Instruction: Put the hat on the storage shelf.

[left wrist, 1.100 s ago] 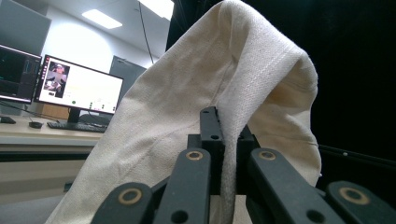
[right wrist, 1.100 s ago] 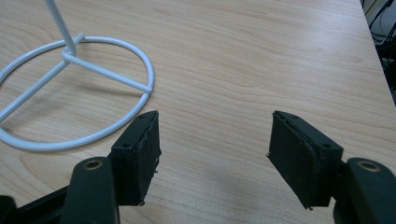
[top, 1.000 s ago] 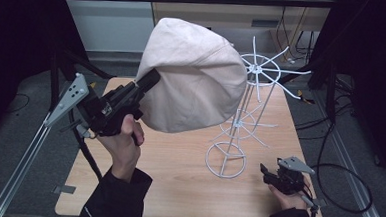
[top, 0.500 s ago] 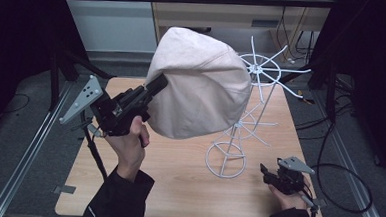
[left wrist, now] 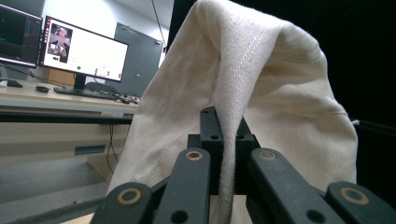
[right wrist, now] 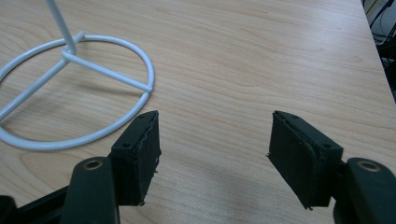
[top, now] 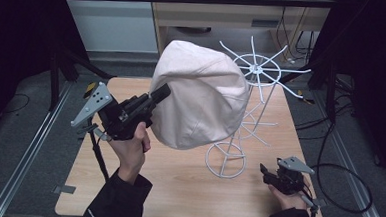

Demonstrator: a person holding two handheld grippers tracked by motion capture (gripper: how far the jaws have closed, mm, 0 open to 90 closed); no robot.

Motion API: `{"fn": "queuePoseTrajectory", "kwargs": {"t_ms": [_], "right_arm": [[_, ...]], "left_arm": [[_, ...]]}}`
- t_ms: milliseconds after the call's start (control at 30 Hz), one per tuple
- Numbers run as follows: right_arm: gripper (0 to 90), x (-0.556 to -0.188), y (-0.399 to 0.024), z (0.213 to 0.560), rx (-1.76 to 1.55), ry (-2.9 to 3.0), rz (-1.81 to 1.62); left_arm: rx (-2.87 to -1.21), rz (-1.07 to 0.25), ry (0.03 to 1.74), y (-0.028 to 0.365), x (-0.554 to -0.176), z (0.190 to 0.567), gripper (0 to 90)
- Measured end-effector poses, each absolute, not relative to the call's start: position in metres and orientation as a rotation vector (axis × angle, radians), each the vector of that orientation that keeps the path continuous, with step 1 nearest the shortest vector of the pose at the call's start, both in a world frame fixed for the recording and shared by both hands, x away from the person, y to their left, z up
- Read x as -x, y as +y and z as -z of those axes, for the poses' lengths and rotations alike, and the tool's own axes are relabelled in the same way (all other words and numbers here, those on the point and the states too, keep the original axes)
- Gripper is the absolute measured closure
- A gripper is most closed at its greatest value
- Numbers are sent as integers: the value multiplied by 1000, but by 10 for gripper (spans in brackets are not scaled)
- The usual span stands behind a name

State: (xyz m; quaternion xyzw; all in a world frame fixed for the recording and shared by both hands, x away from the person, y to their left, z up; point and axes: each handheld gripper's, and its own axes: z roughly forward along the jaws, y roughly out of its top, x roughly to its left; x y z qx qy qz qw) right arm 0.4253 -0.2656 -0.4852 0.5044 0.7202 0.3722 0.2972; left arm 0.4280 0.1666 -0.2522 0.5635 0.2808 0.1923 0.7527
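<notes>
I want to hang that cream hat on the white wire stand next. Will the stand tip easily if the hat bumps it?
Probably yes. The wire stand is thin rod throughout, so it looks light, and its ring base is small beside the wide spokes on top. The cloth hat, pinched in the left gripper, hangs soft and limp, so a gentle brush should push it little.

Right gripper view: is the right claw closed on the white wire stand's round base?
No, the right claw stands open over bare wooden table, with the white wire stand's round base lying just beside one jaw.
</notes>
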Motion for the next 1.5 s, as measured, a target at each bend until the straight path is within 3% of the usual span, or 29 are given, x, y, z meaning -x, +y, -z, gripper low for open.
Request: {"fn": "queuePoseTrajectory", "kwargs": {"t_ms": [1500], "right_arm": [[316,-426,-265,485,-1360,1894,-1010]], "left_arm": [[-1472,-420,634,160,-433,301,847]]}}
